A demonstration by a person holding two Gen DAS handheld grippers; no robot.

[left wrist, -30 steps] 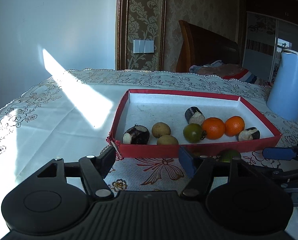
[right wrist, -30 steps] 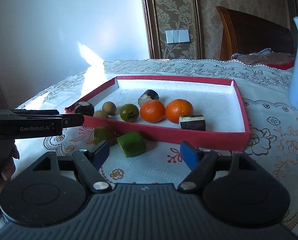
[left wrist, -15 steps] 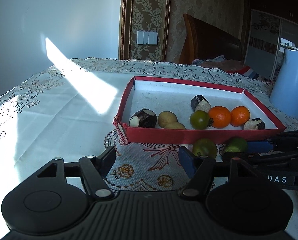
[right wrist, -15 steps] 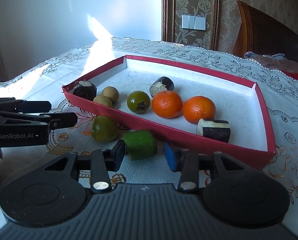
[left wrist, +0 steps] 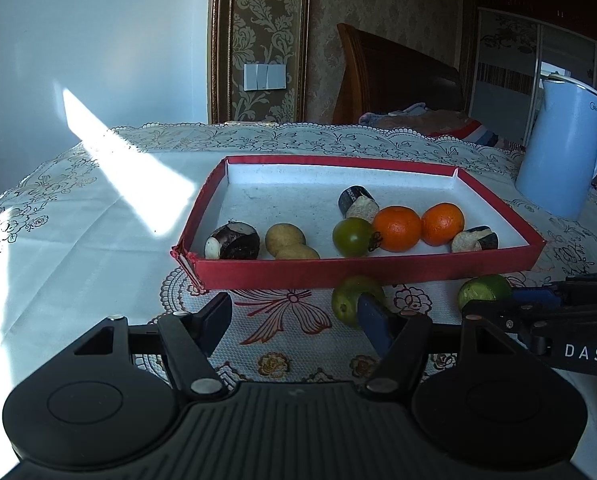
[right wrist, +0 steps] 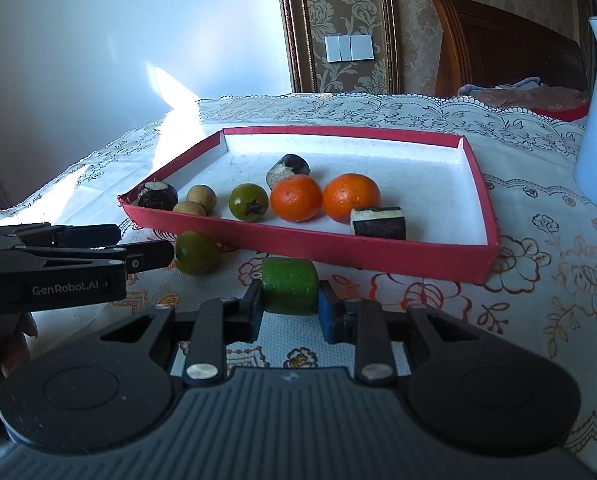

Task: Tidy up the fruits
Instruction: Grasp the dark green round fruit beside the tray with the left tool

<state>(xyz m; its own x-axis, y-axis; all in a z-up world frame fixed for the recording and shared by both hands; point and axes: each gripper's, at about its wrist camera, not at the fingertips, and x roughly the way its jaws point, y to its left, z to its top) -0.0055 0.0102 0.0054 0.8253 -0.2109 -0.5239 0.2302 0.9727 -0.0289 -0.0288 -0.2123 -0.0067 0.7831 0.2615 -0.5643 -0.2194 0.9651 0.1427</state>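
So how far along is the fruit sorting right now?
Mostly done: two oranges, a green fruit, two small brown fruits and dark pieces sit in the red tray. The right gripper has its fingers against the green chunk outside it. The round green fruit beside the open left gripper is left.

Red tray [right wrist: 378, 246]: two oranges [right wrist: 296, 198], green tomato [right wrist: 248, 202], two longans [right wrist: 201, 194], three dark cut pieces [right wrist: 378, 222]. Outside, on cloth: green tomato [right wrist: 196, 252], green cut block [right wrist: 289, 286].
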